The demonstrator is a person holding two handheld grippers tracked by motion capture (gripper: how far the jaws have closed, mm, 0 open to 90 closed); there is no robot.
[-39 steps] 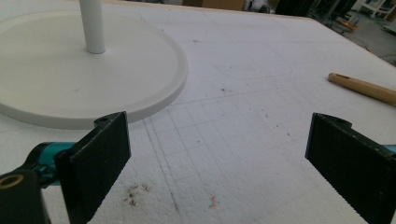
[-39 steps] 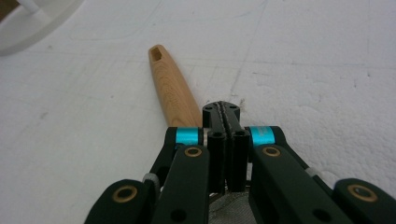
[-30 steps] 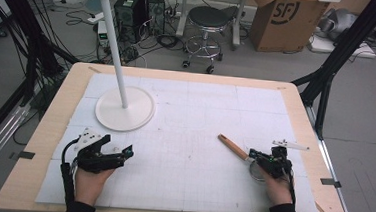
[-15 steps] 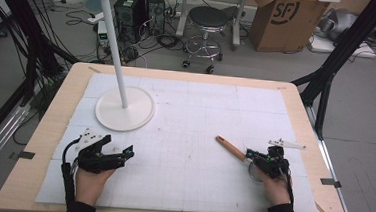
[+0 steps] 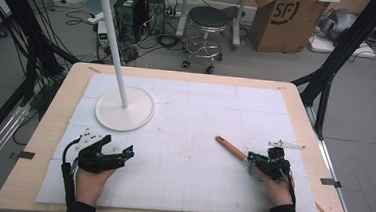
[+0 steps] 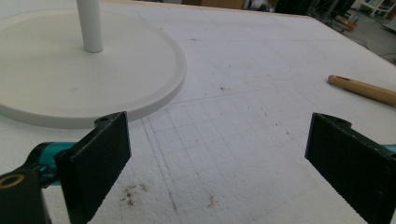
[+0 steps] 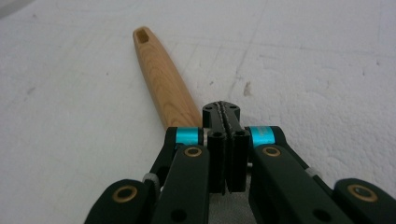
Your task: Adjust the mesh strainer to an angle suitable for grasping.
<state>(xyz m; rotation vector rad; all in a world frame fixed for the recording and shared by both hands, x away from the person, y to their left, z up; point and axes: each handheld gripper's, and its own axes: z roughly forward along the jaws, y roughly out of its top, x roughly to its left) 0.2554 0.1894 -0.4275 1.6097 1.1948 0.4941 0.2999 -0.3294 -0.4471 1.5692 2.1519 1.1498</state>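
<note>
A wooden handle [image 5: 230,147] with a slot at its far end lies on the white mat, pointing up-left. My right gripper [image 5: 252,159] sits at its near end. In the right gripper view the wooden handle [image 7: 163,79] runs under the right gripper [image 7: 226,109], whose jaws are pressed together with a thin silvery edge between the pads. My left gripper [image 5: 122,154] rests near the front left, open with nothing between its jaws. The left gripper [image 6: 219,172] faces bare mat, and the handle [image 6: 362,88] lies far off.
A white stand with a round base [image 5: 125,111] and a tall pole [image 5: 115,46] stands at the back left of the mat; the base [image 6: 70,70] is just ahead of my left gripper. A wooden table edge [image 5: 318,145] frames the mat.
My right gripper and the wooden handle have shifted slightly to the left together. The left gripper has stayed put.
</note>
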